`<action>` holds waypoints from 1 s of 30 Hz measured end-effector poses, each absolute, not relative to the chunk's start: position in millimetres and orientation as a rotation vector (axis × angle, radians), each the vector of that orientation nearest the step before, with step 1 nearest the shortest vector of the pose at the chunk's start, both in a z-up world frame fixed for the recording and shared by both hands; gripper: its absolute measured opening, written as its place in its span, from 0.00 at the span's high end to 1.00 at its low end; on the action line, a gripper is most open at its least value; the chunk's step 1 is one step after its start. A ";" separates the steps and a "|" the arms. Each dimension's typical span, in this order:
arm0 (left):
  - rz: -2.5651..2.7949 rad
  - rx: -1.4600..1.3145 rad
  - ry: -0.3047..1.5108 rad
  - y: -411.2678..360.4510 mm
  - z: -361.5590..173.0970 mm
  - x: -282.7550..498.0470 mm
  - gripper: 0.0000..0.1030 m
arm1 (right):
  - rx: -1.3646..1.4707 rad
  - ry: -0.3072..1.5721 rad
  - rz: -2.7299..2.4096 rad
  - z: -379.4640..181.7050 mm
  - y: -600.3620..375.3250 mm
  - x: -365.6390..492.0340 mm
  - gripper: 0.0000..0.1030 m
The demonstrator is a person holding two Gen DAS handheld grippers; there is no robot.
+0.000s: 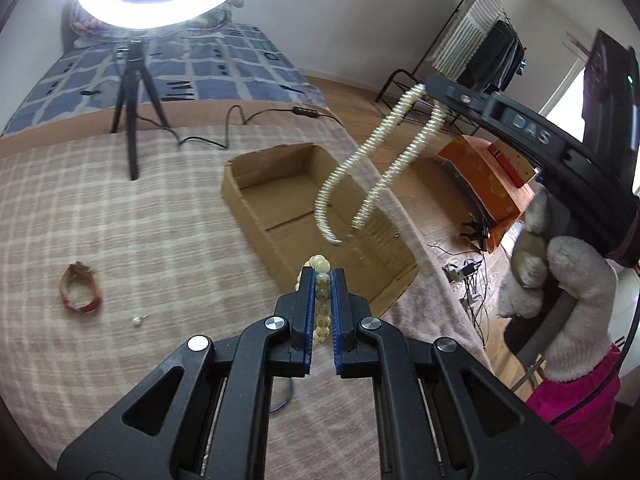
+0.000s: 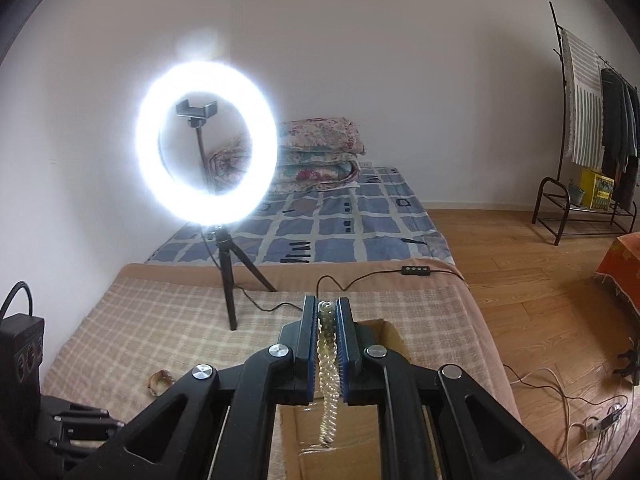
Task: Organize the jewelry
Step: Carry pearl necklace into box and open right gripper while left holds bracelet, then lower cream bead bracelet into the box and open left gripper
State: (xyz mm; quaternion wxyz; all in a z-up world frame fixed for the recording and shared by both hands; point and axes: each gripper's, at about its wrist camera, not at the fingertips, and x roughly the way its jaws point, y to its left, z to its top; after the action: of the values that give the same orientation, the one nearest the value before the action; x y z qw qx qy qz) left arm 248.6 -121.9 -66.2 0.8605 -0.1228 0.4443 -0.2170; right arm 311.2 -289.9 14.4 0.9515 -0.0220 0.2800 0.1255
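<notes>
My left gripper (image 1: 323, 280) is shut on a cream bead bracelet (image 1: 322, 300), held above the near corner of an open cardboard box (image 1: 280, 196). My right gripper (image 2: 327, 312) is shut on a long pearl necklace (image 2: 329, 376) that hangs down over the box (image 2: 336, 464). In the left wrist view the right gripper (image 1: 430, 84) is high at the right and the necklace (image 1: 360, 176) dangles from it in a loop above the box. A red-and-gold bangle (image 1: 81, 292) and a small pearl earring (image 1: 138, 321) lie on the plaid blanket at the left.
A lit ring light on a black tripod (image 2: 208, 160) stands on the blanket behind the box, its cable (image 1: 224, 128) trailing across. The bed edge is right of the box, with wood floor, an orange box (image 1: 480, 176) and cables beyond. A clothes rack (image 2: 584, 120) stands far right.
</notes>
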 end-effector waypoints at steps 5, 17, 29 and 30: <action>-0.482 -0.264 0.969 -152.2 -78.6 267.6 0.95 | -0.046 0.584 0.247 4.5 -298.2 335.7 0.94; -0.490 -0.258 1.004 -194.7 -111.1 302.2 0.95 | 0.033 0.671 0.281 -48.9 -320.0 394.1 0.94; -0.520 -0.273 1.051 -202.8 -140.3 313.6 0.95 | 0.103 0.747 0.322 -82.3 -323.3 420.1 0.90; -0.521 -0.264 1.046 -203.3 -140.2 314.0 0.95 | 0.112 0.749 0.313 -82.7 -324.8 420.8 0.84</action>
State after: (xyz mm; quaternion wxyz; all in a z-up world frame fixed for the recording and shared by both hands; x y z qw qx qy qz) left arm 314.0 -203.3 -140.2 0.8260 -0.1243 0.4921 -0.2450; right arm 420.8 -324.8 -82.7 0.9172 0.0547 0.3641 0.1523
